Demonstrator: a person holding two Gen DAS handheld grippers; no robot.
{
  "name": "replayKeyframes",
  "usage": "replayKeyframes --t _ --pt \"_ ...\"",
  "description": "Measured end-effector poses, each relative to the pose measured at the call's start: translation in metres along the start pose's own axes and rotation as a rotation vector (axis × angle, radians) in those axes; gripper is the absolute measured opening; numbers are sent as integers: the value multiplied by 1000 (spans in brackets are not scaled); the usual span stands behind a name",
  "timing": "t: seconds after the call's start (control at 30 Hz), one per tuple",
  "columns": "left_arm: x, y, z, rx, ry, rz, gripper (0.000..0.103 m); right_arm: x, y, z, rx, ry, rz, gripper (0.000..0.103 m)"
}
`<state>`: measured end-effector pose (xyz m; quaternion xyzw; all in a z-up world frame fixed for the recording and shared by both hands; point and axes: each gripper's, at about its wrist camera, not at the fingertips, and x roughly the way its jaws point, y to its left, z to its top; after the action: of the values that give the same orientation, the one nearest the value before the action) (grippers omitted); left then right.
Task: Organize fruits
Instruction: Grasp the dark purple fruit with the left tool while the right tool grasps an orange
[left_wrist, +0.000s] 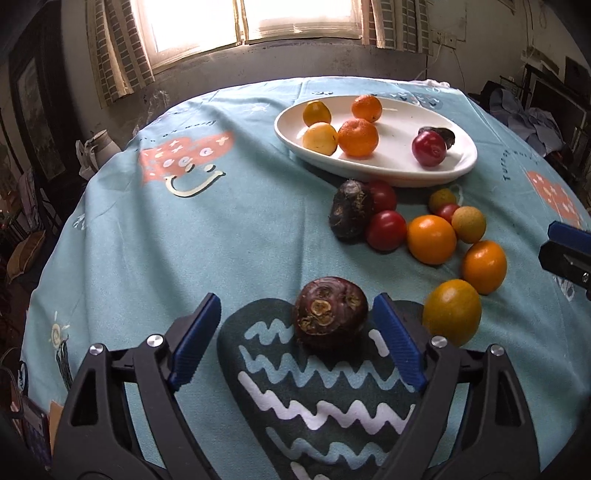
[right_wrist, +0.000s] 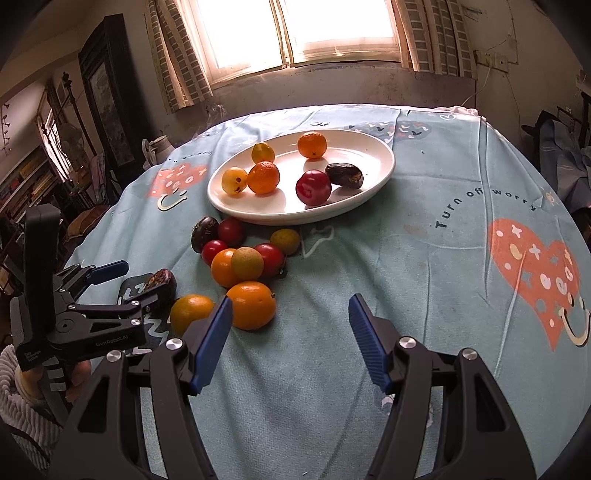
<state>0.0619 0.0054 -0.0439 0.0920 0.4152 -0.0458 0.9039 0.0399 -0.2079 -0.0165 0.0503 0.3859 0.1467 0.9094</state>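
- The left gripper (left_wrist: 295, 339) has its fingers (left_wrist: 194, 343) spread wide around a dark chestnut (left_wrist: 330, 312); the right pad sits just beside the chestnut, the left pad well apart from it, and neither presses on it.
- The chestnut rests on the cloth (left_wrist: 221, 229), on a dark wavy patch, nearer the camera than the plate (left_wrist: 436, 173) and well apart from it.
- My judgement: the step in hand is picking up this chestnut. To do it well, shift the gripper so the chestnut sits midway between the pads, then close evenly; an off-centre close would likely push it sideways, since it is round and may roll.
- Close on its broad middle, not the knobbly top, and only until it is firm.
- A yellow-green fruit (left_wrist: 452, 312) lies just beside the right finger, on the side away from the chestnut; keep the finger clear of it while centring.
- The right gripper (right_wrist: 290, 332) hangs with fingers spread and nothing between them, over bare cloth on the near side of the plate.
- Between chestnut and plate lies a loose cluster (left_wrist: 417, 229) of oranges, tomatoes and another dark chestnut, touching one another just below the plate's near rim.
- The plate already holds six fruits, including a dark one (right_wrist: 344, 175) beside a red plum (right_wrist: 313, 187); that spot looks the fitting goal.
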Motion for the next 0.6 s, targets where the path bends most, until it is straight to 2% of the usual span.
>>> replayKeyframes --t 0.1,0.23,0.37,0.53,0.6 --pt "6 -13 -1 67 7 40 85 2 1 -1 -8 5 -2 65" --pt "7 -4 2 25 7 40 83 6 2 -2 -7 17 -6 65" --pt "7 4 3 -15 19 -14 69 15 7 -5 -32 43 -16 65" --pt "7 -3 1 6 27 -58 43 27 13 -3 -53 67 -19 65" --pt "6 -4 0 9 26 -53 43 34 16 -1 -55 82 -17 65"
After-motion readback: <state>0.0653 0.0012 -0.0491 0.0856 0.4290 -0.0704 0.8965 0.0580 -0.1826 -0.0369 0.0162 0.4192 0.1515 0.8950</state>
